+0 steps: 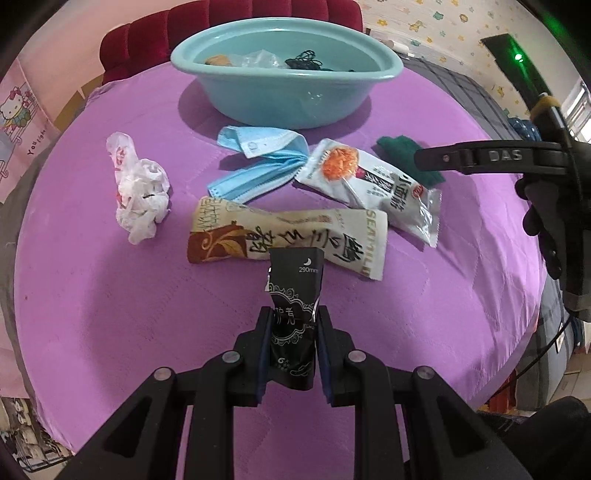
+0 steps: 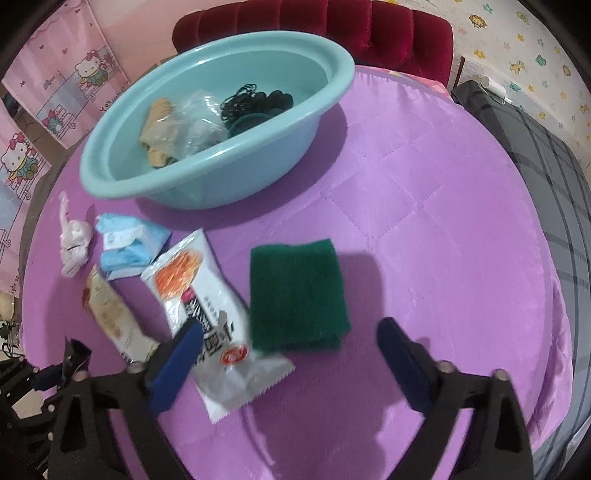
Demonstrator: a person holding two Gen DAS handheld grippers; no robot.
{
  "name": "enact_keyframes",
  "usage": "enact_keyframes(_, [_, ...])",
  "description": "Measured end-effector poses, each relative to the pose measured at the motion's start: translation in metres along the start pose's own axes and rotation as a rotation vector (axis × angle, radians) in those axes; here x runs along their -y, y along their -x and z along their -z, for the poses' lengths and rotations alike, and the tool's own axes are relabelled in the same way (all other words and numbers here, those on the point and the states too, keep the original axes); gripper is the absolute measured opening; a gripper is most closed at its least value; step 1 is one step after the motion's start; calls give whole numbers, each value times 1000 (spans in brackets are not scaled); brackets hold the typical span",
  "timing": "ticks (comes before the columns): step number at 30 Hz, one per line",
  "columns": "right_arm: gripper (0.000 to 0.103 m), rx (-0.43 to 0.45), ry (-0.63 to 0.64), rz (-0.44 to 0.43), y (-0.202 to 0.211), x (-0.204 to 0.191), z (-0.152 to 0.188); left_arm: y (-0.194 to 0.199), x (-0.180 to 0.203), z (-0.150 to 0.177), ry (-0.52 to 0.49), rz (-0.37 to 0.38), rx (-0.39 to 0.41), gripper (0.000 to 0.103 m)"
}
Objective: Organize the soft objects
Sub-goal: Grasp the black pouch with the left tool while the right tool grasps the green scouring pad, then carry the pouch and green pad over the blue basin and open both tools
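Note:
My left gripper [image 1: 294,314] is shut on a black sachet [image 1: 295,284] with white print, held upright above the purple quilted cover [image 1: 110,314]. My right gripper [image 2: 291,328] stands open over the near edge of a folded dark green cloth [image 2: 297,291], its left finger above a white noodle packet [image 2: 207,306]; neither pad touches them. Farther back is a light blue basin [image 2: 207,184] with black hair ties [image 2: 255,101], a clear bag and a tan item inside. A beige packet [image 1: 288,236], blue face masks [image 1: 258,162] and a crumpled white plastic bag [image 1: 138,188] lie on the cover.
A red padded chair back [image 2: 369,29] stands behind the basin. Grey checked bedding [image 2: 546,192] borders the cover on the right. Pink cartoon posters [image 2: 55,96] hang on the left wall. A gloved hand [image 1: 546,221] holds the right gripper at the right edge.

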State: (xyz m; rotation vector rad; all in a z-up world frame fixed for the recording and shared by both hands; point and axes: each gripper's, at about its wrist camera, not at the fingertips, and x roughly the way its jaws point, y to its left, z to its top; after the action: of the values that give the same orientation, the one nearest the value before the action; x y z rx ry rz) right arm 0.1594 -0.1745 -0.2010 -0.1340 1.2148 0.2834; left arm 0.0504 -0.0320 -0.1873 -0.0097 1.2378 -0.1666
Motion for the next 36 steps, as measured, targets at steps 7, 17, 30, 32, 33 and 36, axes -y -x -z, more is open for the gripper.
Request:
enact_keyframes(7, [70,-62,-30,-7,-27,5,-9,-7,-6,-6,9,0,-5,24])
enact_keyframes(17, [6,-30,-16,10,-15,4,-4,-1,-5,-7,4,2,5,24])
enact_keyframes(30, [7,-14,-47,-14,27,-10,9,17,-7,-16,-29,11,22,24])
enact_keyframes(32, [7,-13,-43,-16,33,-12,9,22,-7,-18,-34,12,30,24])
enact_keyframes(33, [7,-13,-41,-15,35,-14,9,25,-7,-20,-37,14,34,24])
enact_keyframes(36, [7,-12,-45,-12,41,-19,11,32,-6,-26,-47,11,42,24])
